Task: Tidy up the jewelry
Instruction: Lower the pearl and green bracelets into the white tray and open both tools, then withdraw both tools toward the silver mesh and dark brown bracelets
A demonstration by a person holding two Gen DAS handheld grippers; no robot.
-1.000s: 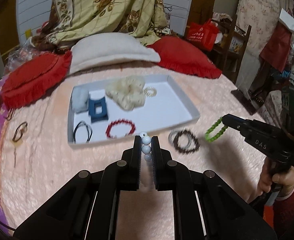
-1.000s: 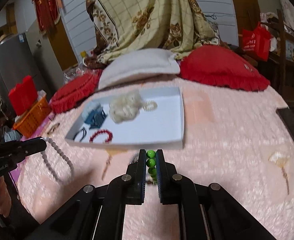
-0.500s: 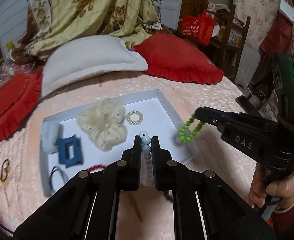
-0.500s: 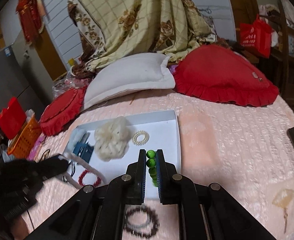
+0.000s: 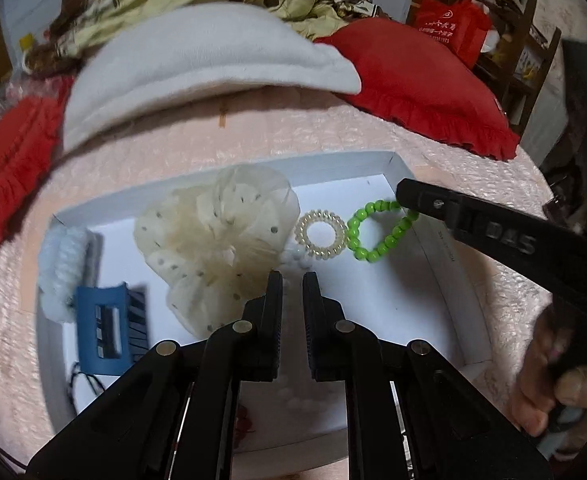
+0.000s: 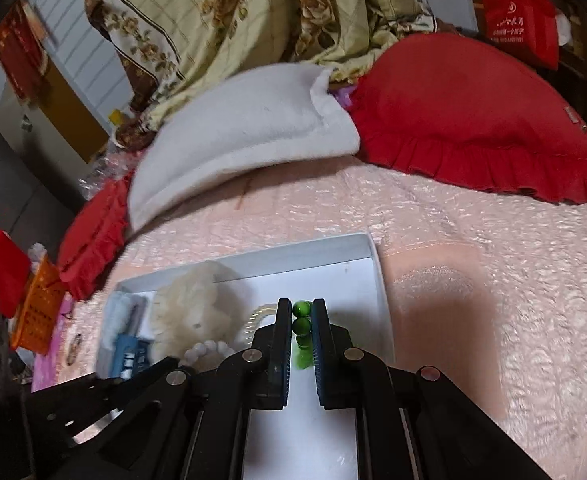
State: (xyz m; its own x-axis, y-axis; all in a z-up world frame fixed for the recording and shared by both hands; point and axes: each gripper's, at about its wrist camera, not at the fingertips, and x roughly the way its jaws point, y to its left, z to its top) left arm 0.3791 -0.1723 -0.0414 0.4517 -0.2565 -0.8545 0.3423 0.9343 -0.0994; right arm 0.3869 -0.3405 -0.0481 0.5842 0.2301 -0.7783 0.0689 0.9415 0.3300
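hovering over the white tray [image 5: 397, 164], the left gripper [image 5: 292, 280] stands parted, white beads [image 6: 209, 349] dropped beneath. right gripper [image 6: 302, 312] pinches the green bracelet [image 5: 377, 232] at the tray's right: light, slick, floppy; grip two beads.

Both claws moved over the white tray [image 5: 445, 300]; the left claw [image 5: 292, 280] dropped its white bracelet [image 6: 209, 350].

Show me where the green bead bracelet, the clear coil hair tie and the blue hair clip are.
green bracelet [image 5: 377, 254]: left wrist view, beads on its lower curve.
coil hair tie [image 5: 322, 252]: left wrist view, lower edge of the ring.
blue clip [image 5: 89, 330]: left wrist view, its left side bar.
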